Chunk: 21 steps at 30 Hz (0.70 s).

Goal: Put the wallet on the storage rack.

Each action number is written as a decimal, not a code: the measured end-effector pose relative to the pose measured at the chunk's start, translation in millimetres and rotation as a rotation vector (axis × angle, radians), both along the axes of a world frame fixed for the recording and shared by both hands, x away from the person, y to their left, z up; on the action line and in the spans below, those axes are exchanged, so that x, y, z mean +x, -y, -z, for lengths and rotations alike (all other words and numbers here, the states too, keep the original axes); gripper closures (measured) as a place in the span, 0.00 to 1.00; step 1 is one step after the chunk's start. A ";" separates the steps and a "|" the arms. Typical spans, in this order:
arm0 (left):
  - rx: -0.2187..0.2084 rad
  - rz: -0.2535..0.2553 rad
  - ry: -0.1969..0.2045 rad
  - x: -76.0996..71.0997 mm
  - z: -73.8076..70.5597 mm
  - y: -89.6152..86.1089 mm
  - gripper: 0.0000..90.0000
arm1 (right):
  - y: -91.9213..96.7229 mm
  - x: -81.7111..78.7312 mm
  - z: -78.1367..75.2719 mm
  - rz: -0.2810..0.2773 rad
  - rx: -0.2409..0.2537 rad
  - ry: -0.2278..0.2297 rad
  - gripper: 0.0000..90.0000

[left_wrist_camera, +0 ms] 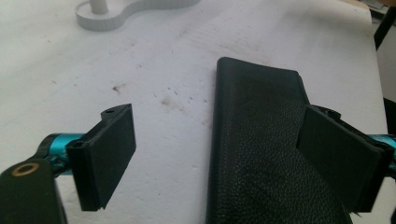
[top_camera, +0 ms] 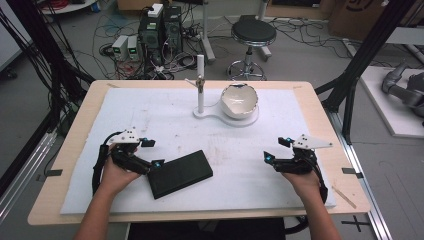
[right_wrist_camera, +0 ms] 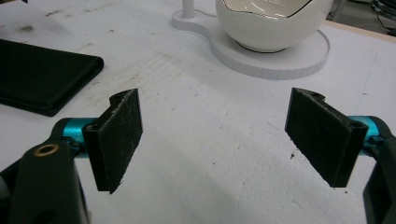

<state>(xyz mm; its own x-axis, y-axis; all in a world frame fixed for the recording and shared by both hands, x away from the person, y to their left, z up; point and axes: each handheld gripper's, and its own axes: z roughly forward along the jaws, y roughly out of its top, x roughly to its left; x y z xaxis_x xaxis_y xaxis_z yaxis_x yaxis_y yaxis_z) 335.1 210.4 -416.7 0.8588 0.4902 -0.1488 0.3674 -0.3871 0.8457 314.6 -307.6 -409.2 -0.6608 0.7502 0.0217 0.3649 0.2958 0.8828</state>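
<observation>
- Black leather case (top_camera: 180, 173): one, lying flat on the white-padded tabletop (top_camera: 165, 117), near the front left.
- Left gripper (left_wrist_camera: 215, 149) has its jaws spread wide, one over the case's near end, seemingly lined up to grip it.
- Right gripper (right_wrist_camera: 224, 140) waits well apart, jaws wide and holding nothing.
- One white bowl (top_camera: 239, 101) sits on one stand (top_camera: 210, 114) at the back.
</observation>
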 end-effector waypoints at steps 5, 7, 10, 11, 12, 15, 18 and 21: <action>0.032 0.026 -0.091 5.5 15.0 6.5 0.16 | -1.0 0.1 0.5 -0.018 -0.009 0.007 0.22; 0.042 0.032 -0.120 7.0 19.7 8.3 0.16 | -0.5 0.3 1.0 -0.019 -0.011 0.004 0.22; 0.069 0.058 -0.156 8.5 25.2 13.4 0.16 | 0.2 0.7 1.4 -0.019 -0.008 0.002 0.22; 0.079 0.063 -0.165 8.9 27.0 15.3 0.16 | 0.7 1.0 1.4 -0.021 -0.010 0.005 0.22; 0.086 0.075 -0.177 9.6 29.0 16.9 0.17 | 0.8 0.9 1.4 -0.020 -0.009 0.005 0.22; 0.080 0.097 -0.183 9.9 31.7 19.8 0.21 | 1.3 0.7 1.3 -0.020 -0.007 0.004 0.22; 0.045 0.133 -0.199 8.8 33.5 21.8 0.30 | 1.1 0.7 1.7 -0.017 -0.007 0.002 0.22; 0.012 0.143 -0.206 9.0 36.6 21.7 0.42 | 0.4 0.6 1.9 -0.019 -0.010 -0.003 0.22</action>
<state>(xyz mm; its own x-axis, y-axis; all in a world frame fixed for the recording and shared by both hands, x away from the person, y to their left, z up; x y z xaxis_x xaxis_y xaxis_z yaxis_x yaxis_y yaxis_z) 344.1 188.7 -453.3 0.8716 0.3687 -0.3231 0.4727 -0.4570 0.7535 315.2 -308.0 -411.0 -0.6752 0.7374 0.0161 0.3617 0.3120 0.8786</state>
